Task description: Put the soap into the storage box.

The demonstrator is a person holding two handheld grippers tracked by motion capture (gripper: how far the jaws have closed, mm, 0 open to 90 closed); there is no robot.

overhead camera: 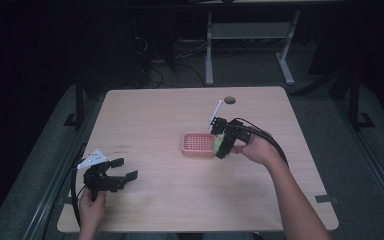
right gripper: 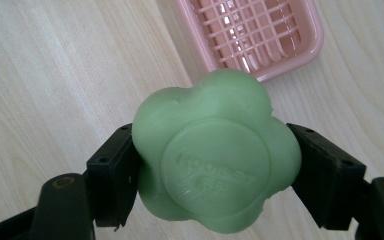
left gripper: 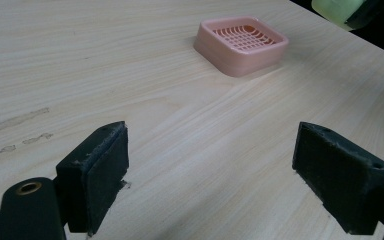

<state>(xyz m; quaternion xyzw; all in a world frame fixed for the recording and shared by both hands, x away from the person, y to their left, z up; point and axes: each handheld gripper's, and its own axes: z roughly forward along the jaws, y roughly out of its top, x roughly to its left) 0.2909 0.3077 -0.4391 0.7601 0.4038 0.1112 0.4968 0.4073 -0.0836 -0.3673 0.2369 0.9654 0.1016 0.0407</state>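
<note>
Right of frame centre in the high view, the right gripper [overhead camera: 223, 141] is clamping a green soap [right gripper: 215, 150] beside the pink dish [overhead camera: 198, 145]; probably firm, slick, best pinched across its lobes. The left gripper [overhead camera: 120, 169] is hanging wide open, empty.

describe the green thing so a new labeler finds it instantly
Start at the wooden table and find the pink slatted soap dish near its middle. At the dish's right edge the right gripper holds the soap between its fingers. It is the one green thing: a lobed, flower-shaped bar with a round embossed centre.
</note>
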